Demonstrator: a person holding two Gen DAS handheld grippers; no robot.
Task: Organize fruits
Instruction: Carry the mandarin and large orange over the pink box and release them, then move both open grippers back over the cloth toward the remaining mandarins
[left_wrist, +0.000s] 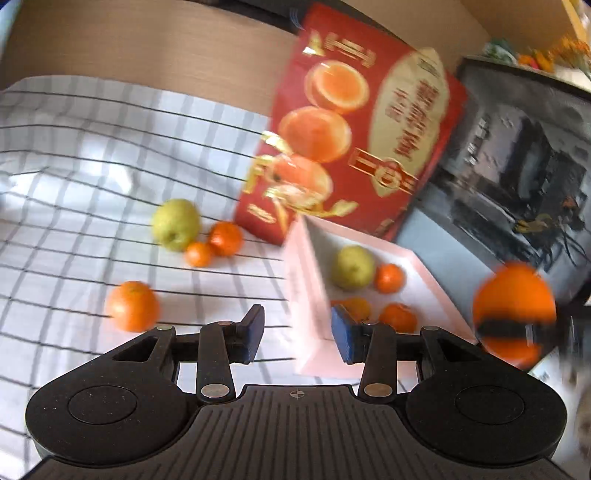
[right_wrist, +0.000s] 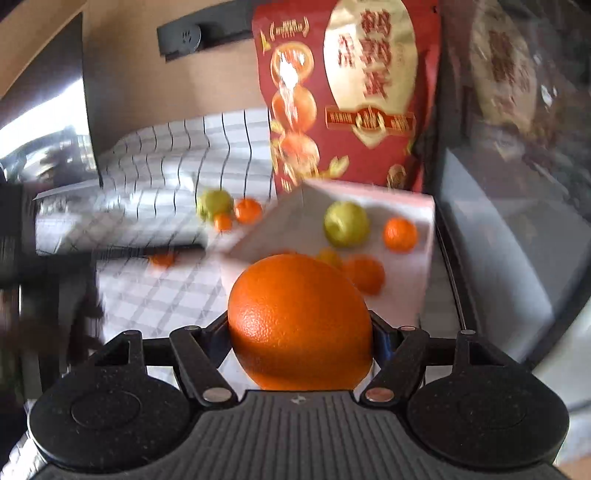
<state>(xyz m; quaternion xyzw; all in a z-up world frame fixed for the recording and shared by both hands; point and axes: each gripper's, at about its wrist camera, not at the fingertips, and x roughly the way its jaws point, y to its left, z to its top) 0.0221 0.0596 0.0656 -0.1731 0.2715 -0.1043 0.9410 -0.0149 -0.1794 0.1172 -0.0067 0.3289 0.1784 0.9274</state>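
Right gripper (right_wrist: 300, 328) is clamped on a big orange (right_wrist: 299, 321): both fingers press its sides, jaws spread wide to the fruit's width, fruit sits deep between them and fills the lower middle of the right wrist view. It's held in the air in front of the pink tray (right_wrist: 424, 236), near its front edge; can't tell if it's over the tray or just short of it. The same orange shows at the right edge of the left wrist view (left_wrist: 513, 314), with a dark finger across it. Left gripper (left_wrist: 297, 334) is parted, blue pads (left_wrist: 341, 334) apart with nothing between them, touching nothing, hovering over the tray's left front corner and the checked cloth (left_wrist: 74, 147). In the tray (left_wrist: 303, 280): a green apple (left_wrist: 352, 267), a tangerine just to its right (left_wrist: 389, 278), another tangerine nearer the front (left_wrist: 398, 316), and a yellowish-orange fruit (left_wrist: 356, 308) partly hidden behind the right pad. On the cloth, left of the tray: a second green apple (left_wrist: 176, 224) with two small tangerines (left_wrist: 226, 238) (left_wrist: 198, 254) just beside it, touching or nearly so, and a loose orange (left_wrist: 133, 305) nearer the gripper, well apart from that cluster. A red printed box (left_wrist: 351, 122) stands upright right behind the tray. Both views are motion-blurred.
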